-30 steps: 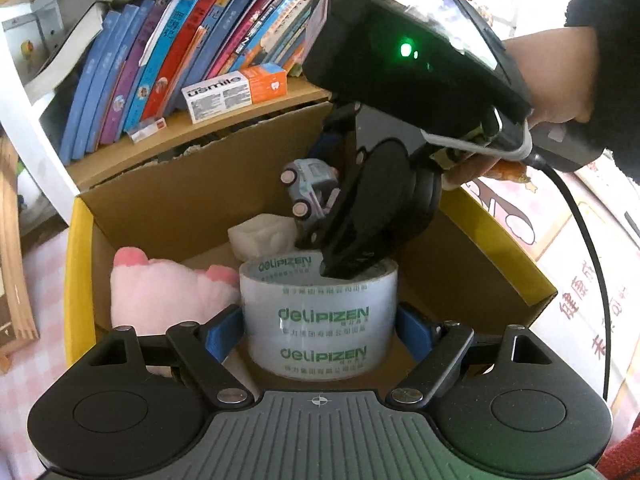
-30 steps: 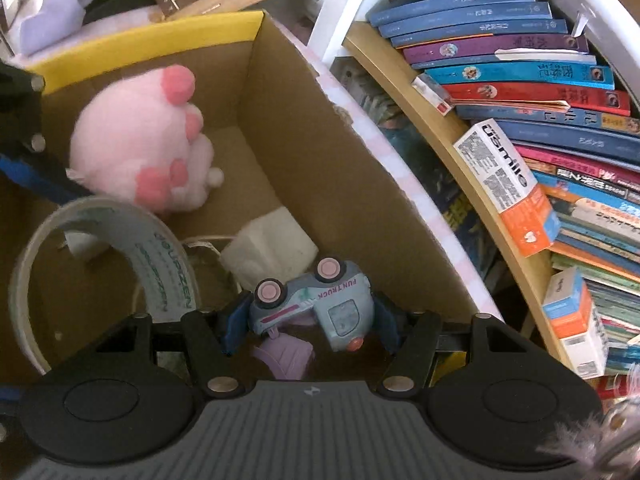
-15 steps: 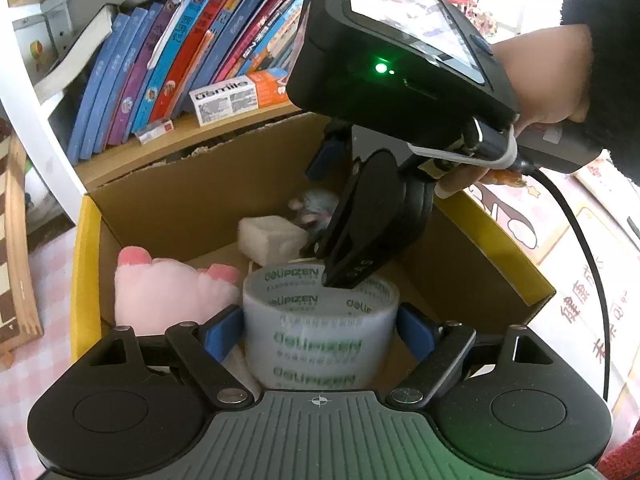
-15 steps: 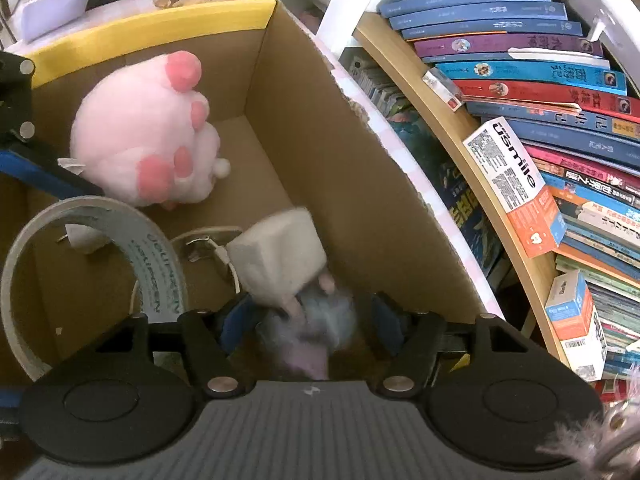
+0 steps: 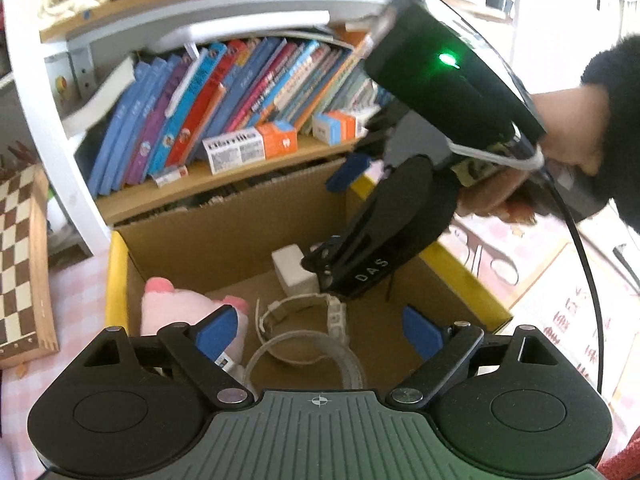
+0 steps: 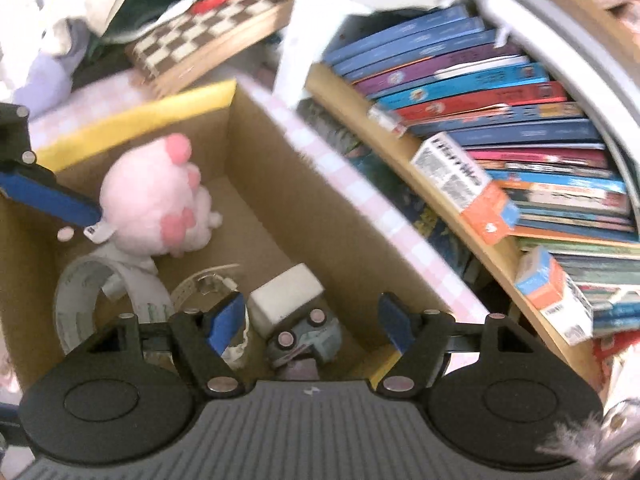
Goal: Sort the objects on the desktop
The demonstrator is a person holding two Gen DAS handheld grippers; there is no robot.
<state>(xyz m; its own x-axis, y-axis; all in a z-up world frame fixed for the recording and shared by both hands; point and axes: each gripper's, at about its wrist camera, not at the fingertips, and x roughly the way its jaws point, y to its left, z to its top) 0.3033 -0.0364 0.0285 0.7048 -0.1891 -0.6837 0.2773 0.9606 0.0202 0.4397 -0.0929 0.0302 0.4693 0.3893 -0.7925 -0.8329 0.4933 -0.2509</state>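
1. Left gripper (image 5: 318, 330) jaws were opening, nothing pinched; tape roll (image 5: 308, 356) lay below them on the floor of the cardboard box (image 5: 240, 228).
2. Right gripper (image 6: 312, 320) jaws were opening, empty; toy car (image 6: 308, 334) lay under them, on its side, touching the white block (image 6: 286, 296).
3. Pink plush (image 6: 156, 204) sat in the far corner, well apart.

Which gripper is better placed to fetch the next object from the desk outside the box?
Neither clearly. Left gripper and right gripper are both opening, empty, above the cardboard box; tape roll and toy car lie inside.
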